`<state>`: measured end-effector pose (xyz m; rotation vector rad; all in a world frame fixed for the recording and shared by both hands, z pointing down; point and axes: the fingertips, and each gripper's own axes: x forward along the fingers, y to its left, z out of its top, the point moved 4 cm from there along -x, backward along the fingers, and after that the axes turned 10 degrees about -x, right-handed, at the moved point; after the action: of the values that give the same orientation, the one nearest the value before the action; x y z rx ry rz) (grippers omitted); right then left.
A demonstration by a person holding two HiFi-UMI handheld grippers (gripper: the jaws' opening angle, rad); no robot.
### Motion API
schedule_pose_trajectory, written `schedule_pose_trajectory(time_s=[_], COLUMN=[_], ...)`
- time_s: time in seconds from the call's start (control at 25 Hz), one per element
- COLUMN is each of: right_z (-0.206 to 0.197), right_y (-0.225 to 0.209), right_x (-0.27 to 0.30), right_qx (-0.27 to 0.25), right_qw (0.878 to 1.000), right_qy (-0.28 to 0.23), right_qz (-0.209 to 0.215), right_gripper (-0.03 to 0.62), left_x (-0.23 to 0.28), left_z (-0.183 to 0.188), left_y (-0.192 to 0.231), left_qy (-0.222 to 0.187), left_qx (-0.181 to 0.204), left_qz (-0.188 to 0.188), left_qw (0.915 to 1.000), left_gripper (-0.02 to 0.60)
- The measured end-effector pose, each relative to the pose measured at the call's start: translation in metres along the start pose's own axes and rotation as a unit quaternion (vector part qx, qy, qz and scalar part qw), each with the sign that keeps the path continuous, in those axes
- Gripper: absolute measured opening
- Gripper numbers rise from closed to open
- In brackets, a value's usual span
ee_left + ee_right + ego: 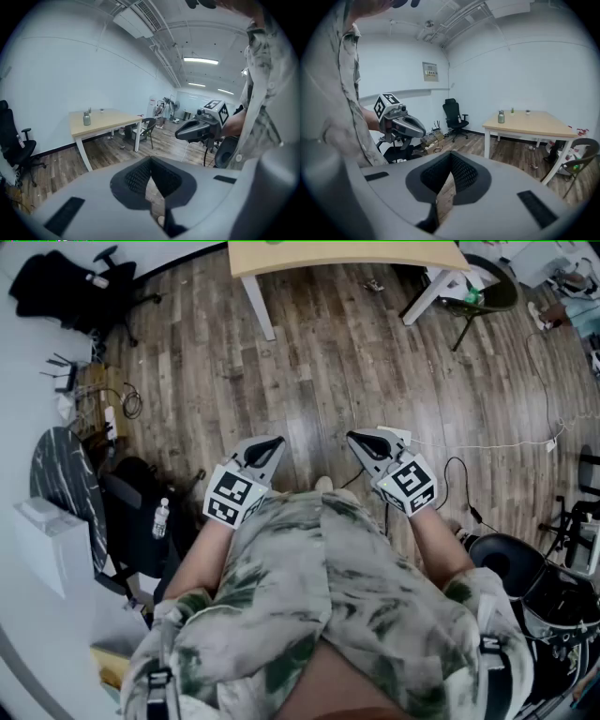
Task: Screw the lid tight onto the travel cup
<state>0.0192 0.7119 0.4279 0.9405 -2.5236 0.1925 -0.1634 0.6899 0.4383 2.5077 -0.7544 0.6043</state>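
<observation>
A grey metal travel cup (86, 118) stands on the far wooden table (112, 123), seen from the other side as the cup (501, 116) on the table (543, 126). A small pale item (101, 110), too small to identify, lies behind it. My left gripper (267, 448) and right gripper (364, 442) are held at waist height over the wooden floor, far from the table (347, 254). Both are shut with nothing between their jaws. The left gripper view shows the right gripper (187, 132), and the right gripper view shows the left gripper (417, 127).
A black office chair (56, 282) stands by the left wall. A dark chair (487, 287) sits beside the table. Cables (487, 444) run across the floor at the right. A water bottle (160, 517) rests on black gear at the left, and a round black object (506, 563) lies at the right.
</observation>
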Motion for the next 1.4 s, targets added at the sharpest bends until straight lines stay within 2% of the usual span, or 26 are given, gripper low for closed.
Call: schedule_pose_trajectory(time_s=[0.16, 0.44, 0.68, 0.8, 0.84, 0.92, 0.96, 1.08, 1.4], right_z=[-0.004, -0.010, -0.020, -0.025, -0.026, -0.024, -0.022, -0.016, 0.000], right_y=[-0.016, -0.010, -0.026, -0.035, -0.039, -0.050, -0.055, -0.070, -0.131], right_x=[-0.018, -0.033, -0.050, -0.056, -0.056, -0.055, -0.053, -0.045, 0.009], right_qx=[-0.009, -0.018, -0.005, -0.006, -0.008, -0.009, -0.007, -0.002, 0.005], right_qw=[1.000, 1.000, 0.999, 0.999, 0.999, 0.999, 0.998, 0.998, 0.997], right_qy=[-0.005, -0.015, -0.036, -0.046, -0.048, -0.051, -0.054, -0.056, -0.022], right_qz=[0.001, -0.005, 0.007, 0.008, 0.003, -0.012, -0.020, -0.042, -0.069], right_gripper=[0.020, 0.020, 0.025, 0.129, 0.152, 0.206, 0.238, 0.296, 0.279], left_x=[0.019, 0.018, 0.038, 0.046, 0.048, 0.053, 0.055, 0.057, 0.103], left_z=[0.009, 0.011, 0.021, 0.026, 0.028, 0.031, 0.033, 0.042, 0.084], left_y=[-0.018, -0.031, -0.045, -0.050, -0.049, -0.043, -0.039, -0.024, 0.057], left_qy=[0.002, -0.008, -0.002, -0.009, -0.009, -0.005, -0.003, -0.008, -0.021], left_qx=[0.001, -0.001, 0.006, 0.003, 0.002, -0.002, -0.003, -0.007, -0.009], left_qz=[0.004, 0.015, 0.017, 0.018, 0.021, 0.030, 0.035, 0.041, 0.016], left_qw=[1.0000, 0.9999, 0.9998, 0.9998, 0.9997, 0.9995, 0.9994, 0.9991, 0.9996], left_gripper=[0.023, 0.023, 0.025, 0.034, 0.062, 0.184, 0.203, 0.213, 0.236])
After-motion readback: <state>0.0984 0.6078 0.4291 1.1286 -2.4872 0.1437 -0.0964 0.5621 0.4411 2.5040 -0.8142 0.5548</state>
